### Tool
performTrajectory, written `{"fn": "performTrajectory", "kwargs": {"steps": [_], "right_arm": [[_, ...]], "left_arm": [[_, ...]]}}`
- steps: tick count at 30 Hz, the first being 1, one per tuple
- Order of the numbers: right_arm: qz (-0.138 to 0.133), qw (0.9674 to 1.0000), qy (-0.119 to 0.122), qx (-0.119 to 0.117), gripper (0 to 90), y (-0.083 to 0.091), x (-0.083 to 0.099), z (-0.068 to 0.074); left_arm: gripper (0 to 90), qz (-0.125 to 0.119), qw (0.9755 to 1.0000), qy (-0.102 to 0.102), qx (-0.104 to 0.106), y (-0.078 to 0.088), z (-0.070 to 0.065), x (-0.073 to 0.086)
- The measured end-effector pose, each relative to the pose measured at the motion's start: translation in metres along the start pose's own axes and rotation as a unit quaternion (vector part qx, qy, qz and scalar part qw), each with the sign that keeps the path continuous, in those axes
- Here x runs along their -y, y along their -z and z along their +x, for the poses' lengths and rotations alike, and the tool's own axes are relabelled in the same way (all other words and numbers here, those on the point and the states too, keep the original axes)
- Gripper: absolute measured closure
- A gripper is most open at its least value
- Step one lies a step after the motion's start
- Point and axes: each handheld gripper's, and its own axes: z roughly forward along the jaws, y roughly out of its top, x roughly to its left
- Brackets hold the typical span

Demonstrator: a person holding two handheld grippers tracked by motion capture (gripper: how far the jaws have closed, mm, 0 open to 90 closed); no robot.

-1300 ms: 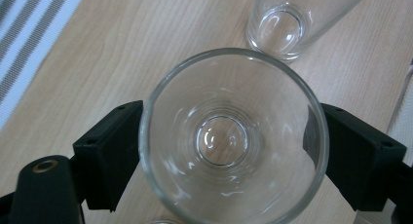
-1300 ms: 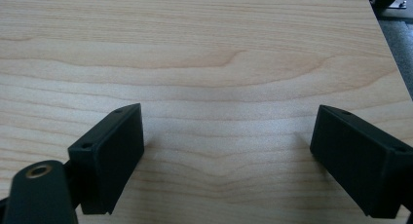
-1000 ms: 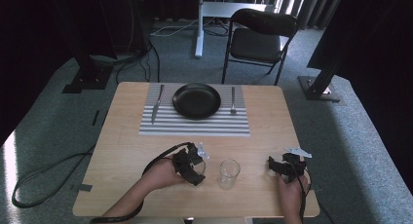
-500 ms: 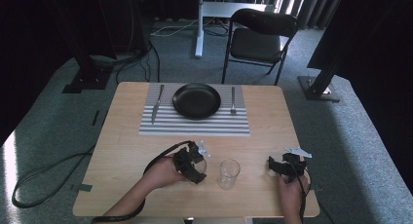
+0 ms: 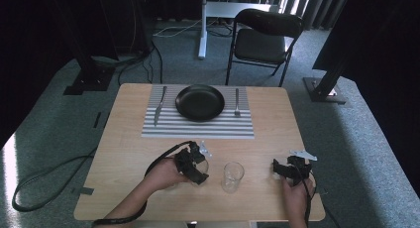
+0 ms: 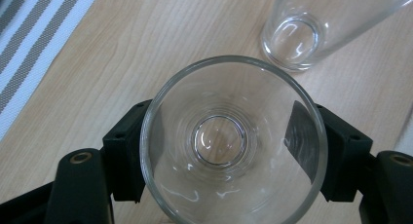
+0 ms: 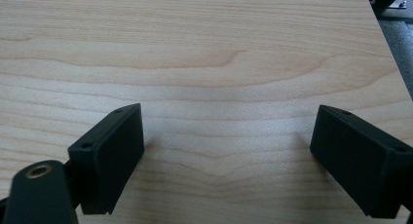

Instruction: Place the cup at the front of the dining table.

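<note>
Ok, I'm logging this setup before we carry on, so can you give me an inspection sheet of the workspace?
Surface: wooden table, striped placemat at far side.
Job's things: held glass; second glass standing apart.
Clutter: black plate, knife, fork on placemat.
Grippers: left gripper shut on held glass; right gripper open, nothing between fingers.
Cables: one trailing over the floor.
Surroundings: folding chair, carpet.

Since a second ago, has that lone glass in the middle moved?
No. The free glass stands the same way below the striped placemat, right of the left gripper.
</note>
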Motion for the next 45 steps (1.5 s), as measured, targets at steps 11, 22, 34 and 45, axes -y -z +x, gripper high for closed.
{"fn": "performTrajectory", "kwargs": {"steps": [11, 22, 34, 45], "right_arm": [[0.000, 1.0000, 0.000, 0.000, 11.7, 0.000, 0.000, 0.000], [0.000, 1.0000, 0.000, 0.000, 11.7, 0.000, 0.000, 0.000], [0.000, 1.0000, -0.001, 0.000, 11.7, 0.000, 0.000, 0.000], [-0.001, 1.0000, 0.000, 0.000, 11.7, 0.000, 0.000, 0.000]], "left_arm": [[28.7, -0.013, 0.9995, 0.023, -0.015, 0.009, 0.015, -0.002], [28.7, -0.015, 0.9990, 0.039, -0.019, 0.012, 0.027, -0.004], [28.9, -0.016, 0.9976, 0.060, -0.030, 0.012, 0.045, -0.003], [28.9, -0.012, 0.9963, 0.076, -0.040, 0.014, 0.063, -0.001]]}}
